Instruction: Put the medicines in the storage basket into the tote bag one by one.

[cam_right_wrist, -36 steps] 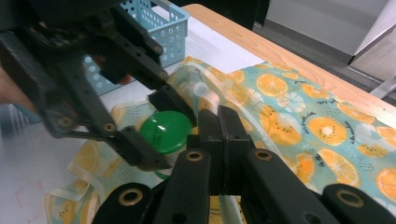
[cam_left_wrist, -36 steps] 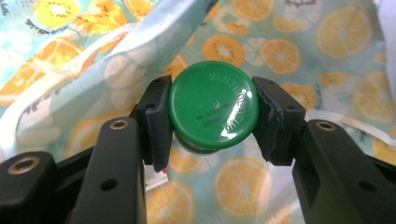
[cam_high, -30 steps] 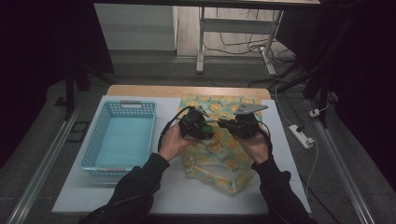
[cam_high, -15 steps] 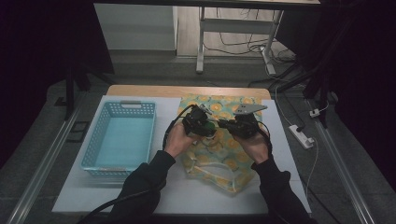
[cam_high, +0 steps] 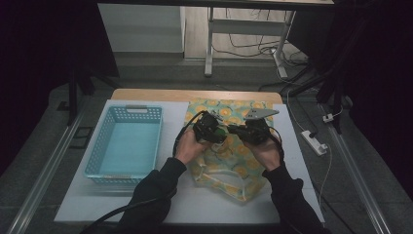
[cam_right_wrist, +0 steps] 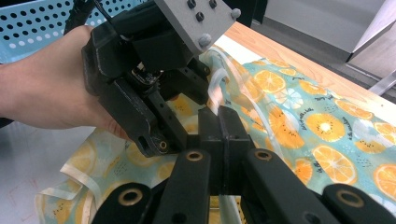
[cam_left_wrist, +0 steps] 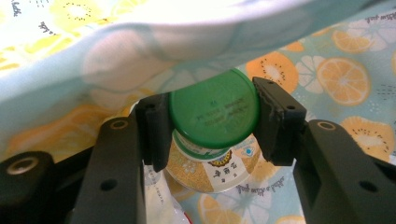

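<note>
Two tools work mid-desk: the left tool (cam_left_wrist: 212, 122) is clamped on a green-capped jar (cam_left_wrist: 214, 109) inside the fruit-print bag (cam_high: 243, 165); the right tool (cam_right_wrist: 219, 140) is pinched together on its soft, floppy rim. The jar looks rigid and smooth, best gripped across its cap.

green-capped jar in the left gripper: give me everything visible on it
The jar has a round green cap, plastic by its look, with faint embossed lettering, over a body with a white, gold and green printed label; the text is too small to read. It points cap-first at the camera. The left gripper has its jaws pressed on the cap's two sides. It sits at the mouth of the fruit-print fabric bag, whose upper layer drapes just above the cap.
</note>
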Action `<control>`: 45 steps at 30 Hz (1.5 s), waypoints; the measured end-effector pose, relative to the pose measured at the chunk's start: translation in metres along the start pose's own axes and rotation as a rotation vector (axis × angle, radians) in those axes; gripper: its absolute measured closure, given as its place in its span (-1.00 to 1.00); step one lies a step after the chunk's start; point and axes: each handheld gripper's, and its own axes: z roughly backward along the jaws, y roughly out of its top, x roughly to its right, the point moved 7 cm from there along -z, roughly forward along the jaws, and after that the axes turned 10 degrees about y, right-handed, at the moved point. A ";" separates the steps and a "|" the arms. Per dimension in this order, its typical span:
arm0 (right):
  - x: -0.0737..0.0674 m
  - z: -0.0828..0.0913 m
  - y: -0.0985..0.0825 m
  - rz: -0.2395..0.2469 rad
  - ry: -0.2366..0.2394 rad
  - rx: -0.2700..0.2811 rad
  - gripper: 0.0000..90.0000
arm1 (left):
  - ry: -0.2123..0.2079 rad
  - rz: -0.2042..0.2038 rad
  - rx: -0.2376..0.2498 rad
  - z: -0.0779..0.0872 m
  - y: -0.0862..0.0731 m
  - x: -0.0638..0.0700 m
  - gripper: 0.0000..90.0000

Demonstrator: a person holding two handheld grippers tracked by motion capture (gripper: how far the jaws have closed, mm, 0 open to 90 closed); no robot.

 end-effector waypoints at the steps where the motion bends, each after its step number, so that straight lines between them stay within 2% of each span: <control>1: 0.000 0.000 0.000 0.000 -0.001 0.001 1.00 | 0.005 -0.001 -0.001 0.001 0.000 0.000 0.12; 4: 0.000 0.001 0.000 0.000 -0.001 0.002 1.00 | -0.004 0.014 0.019 0.005 0.001 0.000 0.03; 10: 0.000 0.001 0.001 0.003 -0.001 0.004 1.00 | -0.014 0.013 0.020 0.017 0.001 0.002 -0.24; 13: 0.000 0.002 0.001 0.003 -0.002 0.006 1.00 | -0.039 0.012 0.019 0.022 0.000 0.006 -0.39; 16: 0.000 0.002 0.001 0.004 -0.002 0.005 1.00 | -0.067 0.016 0.023 0.029 -0.004 0.009 -0.44; 23: -0.001 0.001 0.001 0.005 -0.001 0.002 1.00 | -0.082 0.029 0.051 0.044 -0.008 0.015 -0.56; 27: -0.001 0.000 0.001 0.008 0.001 0.000 1.00 | -0.095 0.021 0.060 0.049 -0.009 0.020 -0.65; 39: -0.002 0.000 0.001 0.006 0.003 0.000 1.00 | -0.128 0.015 0.085 0.059 -0.015 0.032 -0.89; 45: -0.003 0.000 0.001 0.006 0.005 -0.003 1.00 | -0.172 0.022 0.112 0.064 -0.021 0.036 -0.96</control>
